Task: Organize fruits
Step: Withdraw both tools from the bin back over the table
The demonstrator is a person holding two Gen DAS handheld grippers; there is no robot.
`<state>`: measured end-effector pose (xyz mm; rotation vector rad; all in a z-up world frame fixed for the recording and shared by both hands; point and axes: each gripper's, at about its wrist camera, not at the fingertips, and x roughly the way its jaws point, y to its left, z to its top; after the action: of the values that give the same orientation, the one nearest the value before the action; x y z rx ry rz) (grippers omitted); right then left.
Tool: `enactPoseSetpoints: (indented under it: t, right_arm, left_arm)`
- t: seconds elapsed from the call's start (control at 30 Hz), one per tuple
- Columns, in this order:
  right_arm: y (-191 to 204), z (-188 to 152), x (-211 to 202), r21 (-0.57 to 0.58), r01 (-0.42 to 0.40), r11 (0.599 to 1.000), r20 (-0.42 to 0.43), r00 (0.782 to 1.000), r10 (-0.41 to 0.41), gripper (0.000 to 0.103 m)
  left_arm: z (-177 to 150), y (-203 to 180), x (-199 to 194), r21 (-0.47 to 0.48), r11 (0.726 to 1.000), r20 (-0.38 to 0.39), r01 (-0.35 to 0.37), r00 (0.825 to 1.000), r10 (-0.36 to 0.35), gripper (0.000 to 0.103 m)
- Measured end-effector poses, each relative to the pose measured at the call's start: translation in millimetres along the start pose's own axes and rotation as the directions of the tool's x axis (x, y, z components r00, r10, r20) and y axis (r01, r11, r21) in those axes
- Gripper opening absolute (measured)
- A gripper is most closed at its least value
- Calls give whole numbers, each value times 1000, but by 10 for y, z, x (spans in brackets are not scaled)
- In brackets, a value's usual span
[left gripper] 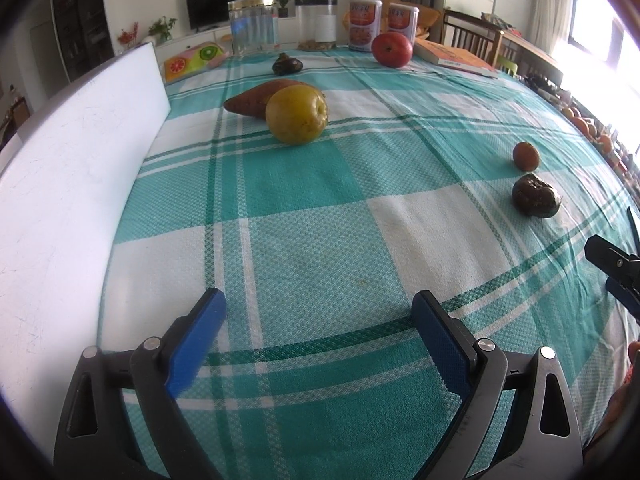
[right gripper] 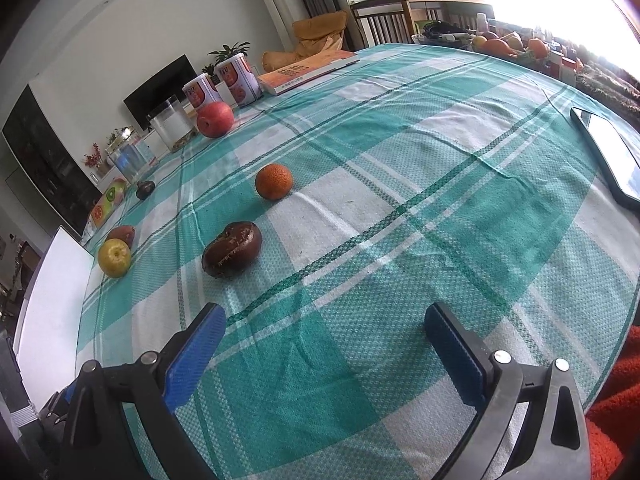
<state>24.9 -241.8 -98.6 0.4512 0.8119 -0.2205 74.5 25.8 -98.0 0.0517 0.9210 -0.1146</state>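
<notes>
On the green checked tablecloth (left gripper: 320,208) lie a yellow pear-like fruit (left gripper: 297,114) touching a sweet potato (left gripper: 256,98), a red apple (left gripper: 392,49), a small orange (left gripper: 526,155), a dark brown fruit (left gripper: 536,195) and a smaller dark one (left gripper: 287,65). My left gripper (left gripper: 320,312) is open and empty, low over the near cloth. My right gripper (right gripper: 324,326) is open and empty; the dark brown fruit (right gripper: 232,249) lies just ahead to its left, the orange (right gripper: 274,181) beyond, the apple (right gripper: 215,119) and yellow fruit (right gripper: 115,257) farther.
A white board (left gripper: 72,184) stands along the table's left side. At the far edge stand a glass jar (left gripper: 253,26), a clear container (left gripper: 318,26), two cans (left gripper: 382,24) and a book (left gripper: 454,58). A phone (right gripper: 610,156) lies at the right.
</notes>
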Motion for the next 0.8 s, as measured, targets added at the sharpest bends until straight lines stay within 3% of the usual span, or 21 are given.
enactPoseSetpoints:
  t: [0.8]
  right_arm:
    - [12,-3,-2,11,-17,1000,-1,1000,17,101]
  left_arm:
    - [9,1,2,-1,1000,-1,2,1000,-2,95]
